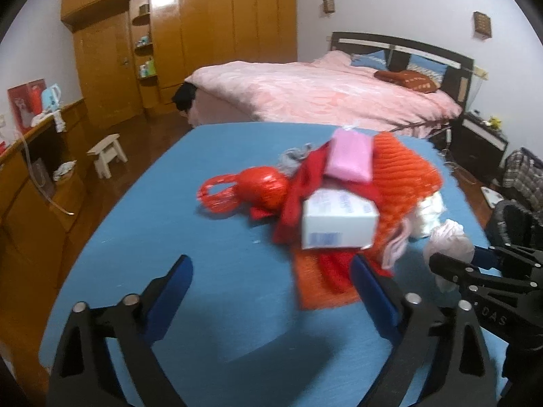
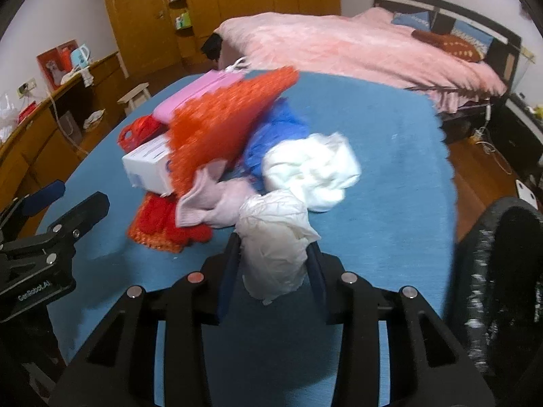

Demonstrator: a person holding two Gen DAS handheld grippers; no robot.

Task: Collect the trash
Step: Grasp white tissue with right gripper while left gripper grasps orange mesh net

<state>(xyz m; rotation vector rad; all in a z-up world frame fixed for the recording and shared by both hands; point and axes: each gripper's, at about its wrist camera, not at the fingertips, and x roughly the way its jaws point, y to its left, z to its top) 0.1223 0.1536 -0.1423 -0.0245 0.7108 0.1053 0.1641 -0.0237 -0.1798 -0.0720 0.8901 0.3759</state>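
A pile of trash lies on the blue table (image 1: 176, 203): a white box (image 1: 339, 225), a red plastic bag (image 1: 251, 190), a pink packet (image 1: 349, 157), orange mesh (image 1: 404, 173) and white wads (image 2: 312, 169). My left gripper (image 1: 271, 271) is open and empty, just in front of the pile. My right gripper (image 2: 273, 257) is shut on a crumpled white plastic wad (image 2: 275, 244), held above the table at the pile's near edge; it also shows in the left wrist view (image 1: 448, 240).
A dark mesh bin (image 2: 502, 271) stands at the table's right edge. A pink bed (image 1: 322, 98) is behind the table. A wooden wardrobe (image 1: 203, 27), a sideboard (image 1: 30, 176) and a small stool (image 1: 107, 152) are at left.
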